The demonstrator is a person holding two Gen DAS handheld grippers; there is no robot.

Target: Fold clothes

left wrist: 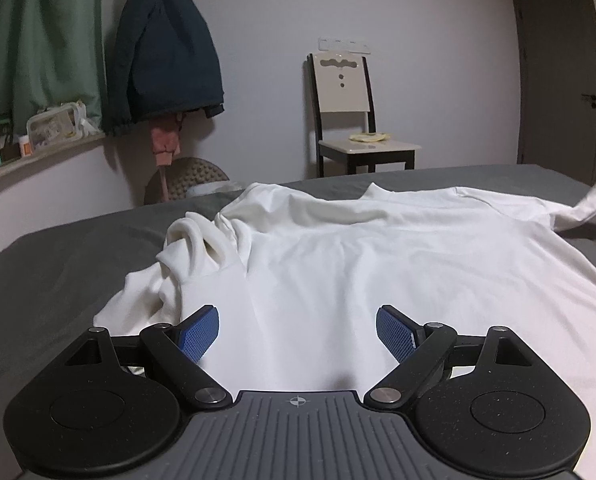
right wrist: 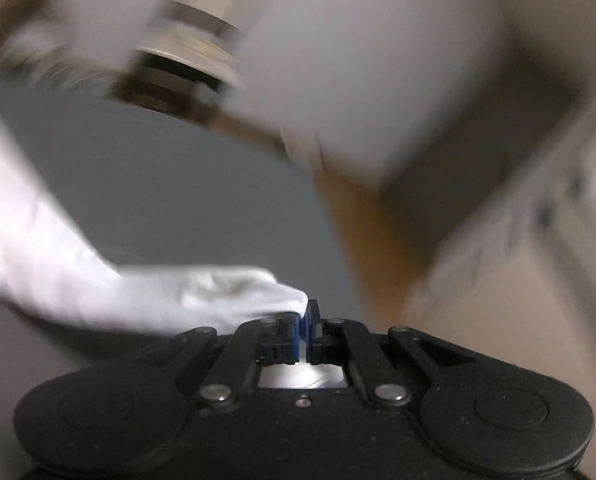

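Note:
A white T-shirt (left wrist: 362,256) lies spread on the grey bed (left wrist: 58,264), its left sleeve bunched up (left wrist: 194,248). My left gripper (left wrist: 297,332) is open, hovering just above the shirt's near part with blue pads either side. The shirt's right sleeve (left wrist: 594,196) is lifted off the bed at the right edge. In the blurred right wrist view my right gripper (right wrist: 305,316) is shut on that white sleeve (right wrist: 146,300), which trails away to the left.
A chair (left wrist: 358,120) stands against the far wall beyond the bed. A dark jacket (left wrist: 166,48) hangs at the left by green curtains (left wrist: 38,40). A cluttered sill (left wrist: 26,140) runs along the left. A dark door (left wrist: 558,80) is at the right.

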